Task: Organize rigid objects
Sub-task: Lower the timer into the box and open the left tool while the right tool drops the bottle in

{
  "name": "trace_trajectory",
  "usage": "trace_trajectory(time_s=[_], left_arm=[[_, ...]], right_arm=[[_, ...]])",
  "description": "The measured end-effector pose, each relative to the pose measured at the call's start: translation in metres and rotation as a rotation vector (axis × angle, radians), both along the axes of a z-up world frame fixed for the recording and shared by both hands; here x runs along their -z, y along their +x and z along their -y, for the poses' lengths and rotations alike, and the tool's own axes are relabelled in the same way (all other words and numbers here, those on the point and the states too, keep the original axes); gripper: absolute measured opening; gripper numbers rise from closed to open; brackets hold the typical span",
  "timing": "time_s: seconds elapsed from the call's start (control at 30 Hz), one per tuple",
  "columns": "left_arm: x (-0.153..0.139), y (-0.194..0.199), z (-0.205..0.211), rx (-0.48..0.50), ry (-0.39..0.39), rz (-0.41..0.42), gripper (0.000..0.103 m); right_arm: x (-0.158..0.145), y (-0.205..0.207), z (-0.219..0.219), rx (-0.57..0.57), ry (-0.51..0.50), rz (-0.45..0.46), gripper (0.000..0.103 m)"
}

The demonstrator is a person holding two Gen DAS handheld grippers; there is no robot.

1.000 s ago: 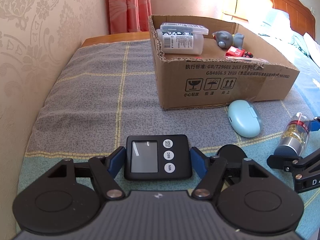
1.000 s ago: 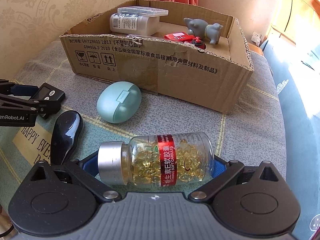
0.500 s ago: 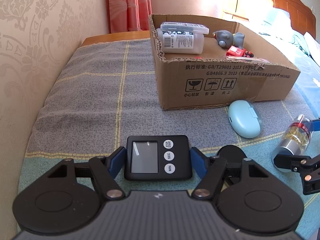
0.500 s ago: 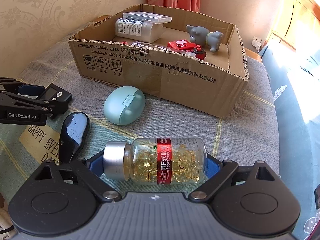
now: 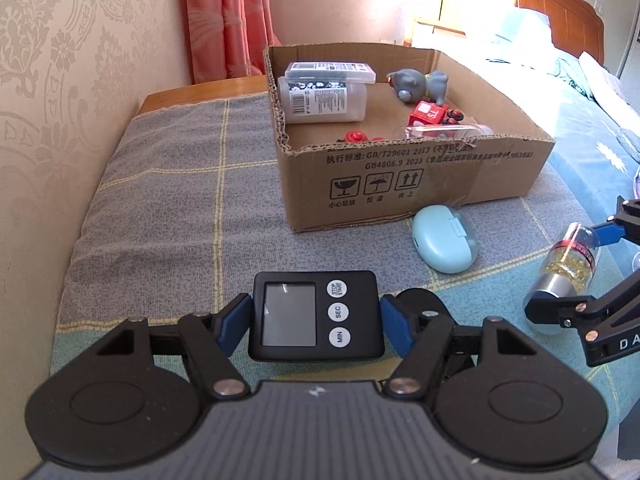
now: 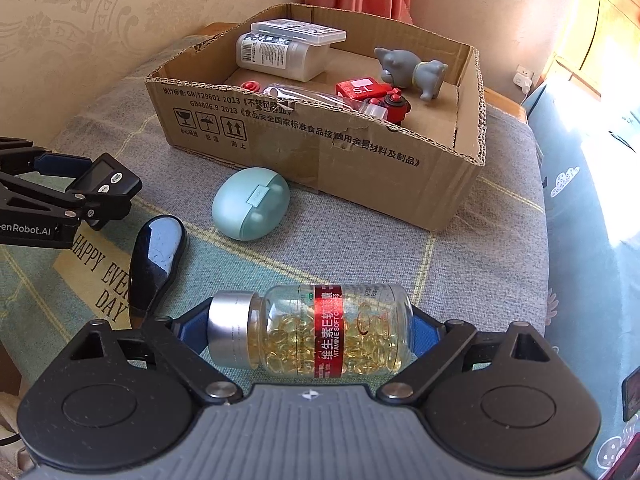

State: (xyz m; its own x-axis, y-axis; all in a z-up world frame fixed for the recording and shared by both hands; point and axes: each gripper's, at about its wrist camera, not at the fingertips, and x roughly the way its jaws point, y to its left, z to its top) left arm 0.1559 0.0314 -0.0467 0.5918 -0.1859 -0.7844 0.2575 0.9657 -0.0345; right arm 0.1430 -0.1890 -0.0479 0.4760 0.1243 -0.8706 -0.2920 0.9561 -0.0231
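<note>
My left gripper [image 5: 315, 320] is shut on a black digital timer [image 5: 314, 316] and holds it above the blanket; it also shows in the right wrist view [image 6: 105, 179]. My right gripper [image 6: 310, 330] is shut on a clear capsule bottle [image 6: 320, 330] with a silver cap and red label, held sideways above the blanket; the bottle shows in the left wrist view [image 5: 568, 268]. An open cardboard box [image 6: 320, 148] stands ahead of both; it also shows in the left wrist view [image 5: 400, 176].
The box holds a white bottle [image 6: 280, 56], a clear case [image 6: 298, 32], a grey toy [image 6: 412, 70] and a red toy car [image 6: 372, 94]. A light blue oval case [image 6: 251, 202] and a black glossy object [image 6: 158, 256] lie on the blanket. Wall at left, bed at right.
Both grippers have risen with their loads: the bottle and the timer are lifted off the blanket, and the box interior shows more from above.
</note>
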Motion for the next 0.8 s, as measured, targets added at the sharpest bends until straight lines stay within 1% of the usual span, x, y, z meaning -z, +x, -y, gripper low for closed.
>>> trace_trajectory(time_s=[0.13,0.23,0.3,0.43,0.57,0.67,0.73,0.8], left_arm=[[-0.021,-0.002,0.006,0.042,-0.019,0.038,0.069],[-0.040,0.001,0.014,0.084,-0.016,0.091,0.069],[-0.051,0.007,0.021,0.115,-0.010,0.123,0.069],[-0.066,0.031,0.038,0.158,-0.010,0.157,0.069],[-0.069,0.061,0.055,0.188,0.007,0.176,0.069],[-0.062,0.089,0.064,0.195,-0.004,0.143,0.069],[-0.055,0.106,0.070,0.175,-0.004,0.141,0.069],[-0.051,0.118,0.069,0.126,-0.018,0.160,0.071]], right_arm=[[-0.013,0.001,0.004,-0.015,0.008,0.011,0.096],[-0.027,0.003,0.006,-0.032,0.008,0.043,0.096],[-0.037,0.006,0.009,-0.037,0.012,0.069,0.096],[-0.055,0.015,0.016,-0.036,0.021,0.117,0.096],[-0.068,0.027,0.022,-0.023,0.020,0.159,0.096],[-0.072,0.038,0.026,-0.003,0.022,0.174,0.096],[-0.074,0.045,0.028,0.006,0.023,0.179,0.096],[-0.074,0.051,0.030,0.015,0.024,0.182,0.096]])
